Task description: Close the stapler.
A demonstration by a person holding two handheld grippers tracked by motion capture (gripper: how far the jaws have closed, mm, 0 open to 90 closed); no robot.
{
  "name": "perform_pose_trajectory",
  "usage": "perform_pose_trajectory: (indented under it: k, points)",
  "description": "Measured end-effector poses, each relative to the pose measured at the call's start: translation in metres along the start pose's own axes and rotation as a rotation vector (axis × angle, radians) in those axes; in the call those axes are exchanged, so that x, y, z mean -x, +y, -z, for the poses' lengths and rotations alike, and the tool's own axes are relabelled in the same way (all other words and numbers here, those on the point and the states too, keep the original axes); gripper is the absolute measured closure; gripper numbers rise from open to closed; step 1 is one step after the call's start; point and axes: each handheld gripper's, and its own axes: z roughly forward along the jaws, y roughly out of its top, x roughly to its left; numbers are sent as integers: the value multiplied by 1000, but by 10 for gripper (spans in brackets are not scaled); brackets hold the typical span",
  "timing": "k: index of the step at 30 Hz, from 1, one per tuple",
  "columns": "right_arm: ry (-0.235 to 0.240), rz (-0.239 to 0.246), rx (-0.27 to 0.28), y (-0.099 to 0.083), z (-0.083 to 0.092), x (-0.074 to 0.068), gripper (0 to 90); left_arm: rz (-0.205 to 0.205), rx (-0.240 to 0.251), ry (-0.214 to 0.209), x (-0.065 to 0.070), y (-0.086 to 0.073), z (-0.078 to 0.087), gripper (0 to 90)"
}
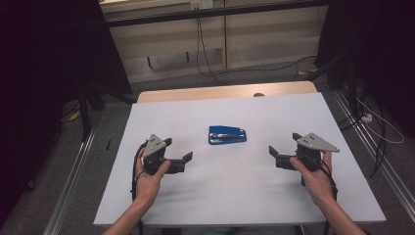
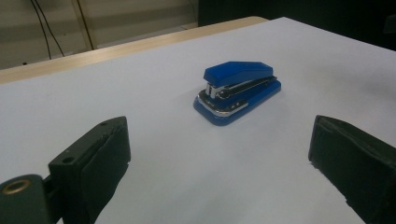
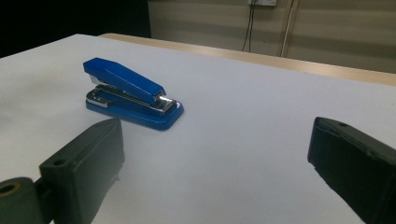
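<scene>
A small blue stapler [image 1: 227, 135] lies flat on the white table [image 1: 235, 196], near its middle. My left gripper [image 1: 177, 149] rests to the stapler's left, open and holding nothing, with a hand around its body. My right gripper [image 1: 284, 145] sits to the stapler's right, also open and empty, its jaws pointing toward the middle. In the left gripper view the stapler [image 2: 237, 91] stands a short way ahead of the wide-apart jaws. In the right gripper view the stapler [image 3: 131, 93] lies ahead and to the left, beyond the left jaw.
A wooden strip [image 1: 225, 91] runs along the table's far edge. Beyond it are a pale wall panel and hanging cables [image 1: 201, 44]. Dark stands [image 1: 85, 105] flank the table on the floor at both sides.
</scene>
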Motion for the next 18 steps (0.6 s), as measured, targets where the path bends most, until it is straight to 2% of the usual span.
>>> perform_pose_trajectory:
  k: [3,7,9,13,18]
  points:
    - [-3,6,-2,-1,3,0,35,7,9,19,-3,-2,8,57]
    - [-2,-5,-15,-4,9,-2,30,-11,2,64,-5,-7,16,57]
    - [5,-13,-12,-5,13,-3,22,-4,0,66,-6,-10,19,56]
    - [-16,1,-13,-10,19,-1,23,16,-1,70,-6,-16,26,51]
    - [-48,-14,-4,-16,26,4,23,31,-15,73,-8,-24,35,49]
